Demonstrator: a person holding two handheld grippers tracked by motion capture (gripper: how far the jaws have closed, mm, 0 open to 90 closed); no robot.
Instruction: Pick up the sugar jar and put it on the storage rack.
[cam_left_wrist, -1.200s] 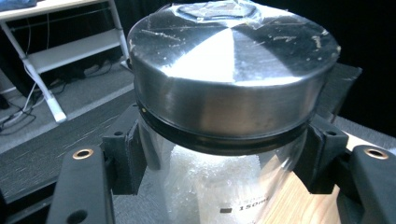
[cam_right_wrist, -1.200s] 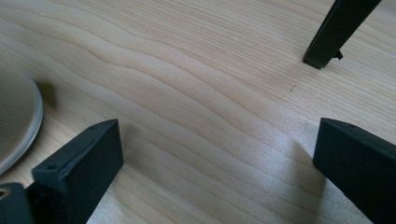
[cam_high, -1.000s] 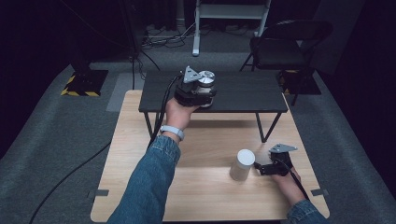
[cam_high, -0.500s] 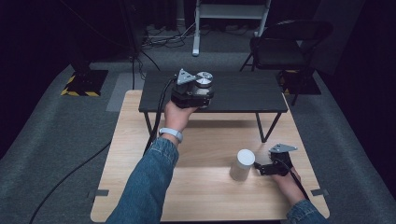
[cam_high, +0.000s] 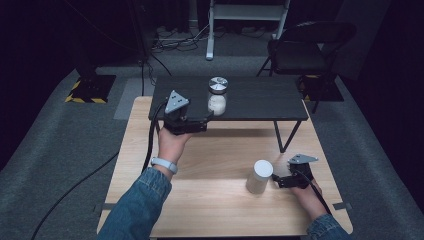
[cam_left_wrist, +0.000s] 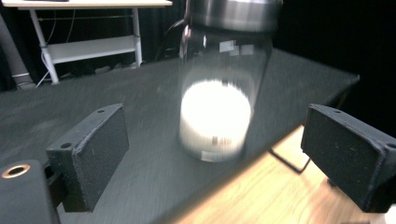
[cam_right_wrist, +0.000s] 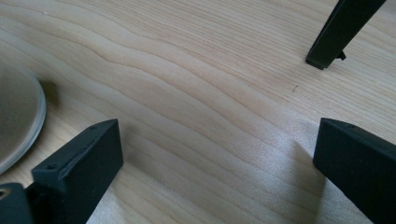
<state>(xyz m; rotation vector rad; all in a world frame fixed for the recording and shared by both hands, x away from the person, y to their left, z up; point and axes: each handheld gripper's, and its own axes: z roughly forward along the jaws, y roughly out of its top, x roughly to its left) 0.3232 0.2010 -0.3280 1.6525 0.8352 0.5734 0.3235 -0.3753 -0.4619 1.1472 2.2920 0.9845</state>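
Observation:
A glass jar (cam_high: 217, 97) with a metal lid and white contents stands upright near the front edge of the black raised shelf (cam_high: 260, 100). My left gripper (cam_high: 204, 118) sits just left of and in front of it. Its jaws have just been opening and now stand open, with nothing between the pads. In the left gripper view the jar (cam_left_wrist: 219, 107) stands a little beyond the left gripper (cam_left_wrist: 212, 140). My right gripper (cam_high: 278, 181) rests low on the wooden table, open, just right of a white cylinder (cam_high: 259, 176), whose edge (cam_right_wrist: 18, 121) lies left of the right gripper (cam_right_wrist: 217, 154).
The shelf's black leg (cam_right_wrist: 341, 28) stands on the wooden table (cam_high: 210, 200) ahead of the right gripper. A dark chair (cam_high: 305, 47) and a white stand (cam_high: 247, 15) are behind the table. Cables trail from both grippers.
The left gripper has let go of the jar and drawn back, left and down toward the person. The jar stays on the shelf. The right gripper and white cylinder have not moved.

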